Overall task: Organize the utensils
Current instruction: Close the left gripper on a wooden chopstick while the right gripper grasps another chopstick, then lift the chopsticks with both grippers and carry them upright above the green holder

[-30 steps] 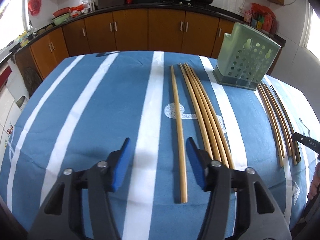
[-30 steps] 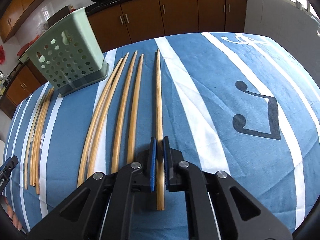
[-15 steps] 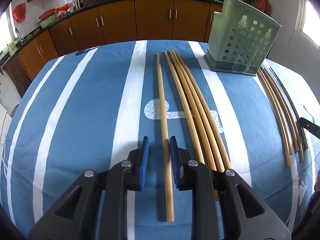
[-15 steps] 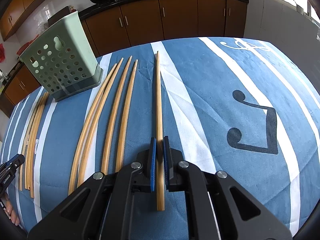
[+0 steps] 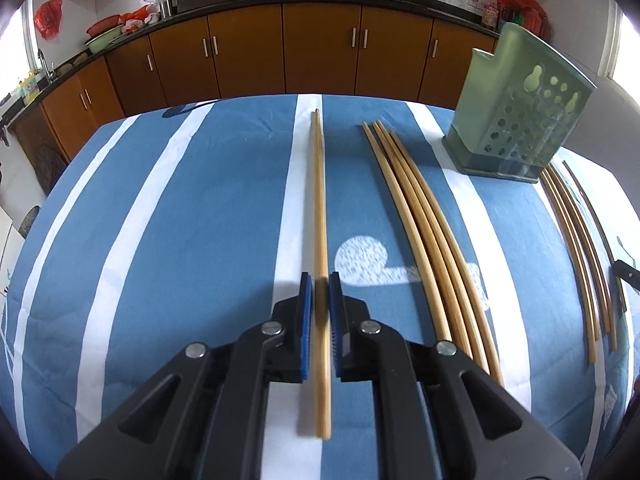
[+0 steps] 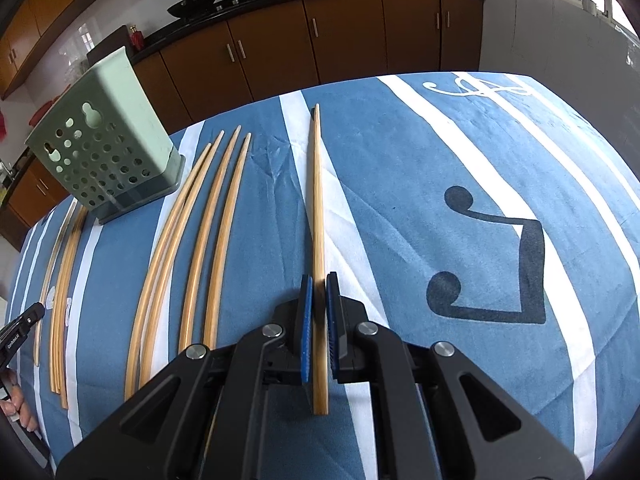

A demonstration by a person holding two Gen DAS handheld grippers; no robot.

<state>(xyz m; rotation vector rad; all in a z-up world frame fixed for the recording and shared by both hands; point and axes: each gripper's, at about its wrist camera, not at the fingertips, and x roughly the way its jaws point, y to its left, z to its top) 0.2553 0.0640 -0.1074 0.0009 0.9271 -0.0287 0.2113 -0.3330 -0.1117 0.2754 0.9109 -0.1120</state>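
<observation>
Gripping one bamboo chopstick in each closed gripper, we face a blue-and-white striped tablecloth, brown kitchen cabinets beyond.

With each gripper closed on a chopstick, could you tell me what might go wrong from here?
1. The left gripper and right gripper each pinch a chopstick near its thick end, so the long free end could swing or slip.
2. It could knock the green holder or miss its opening.
</observation>
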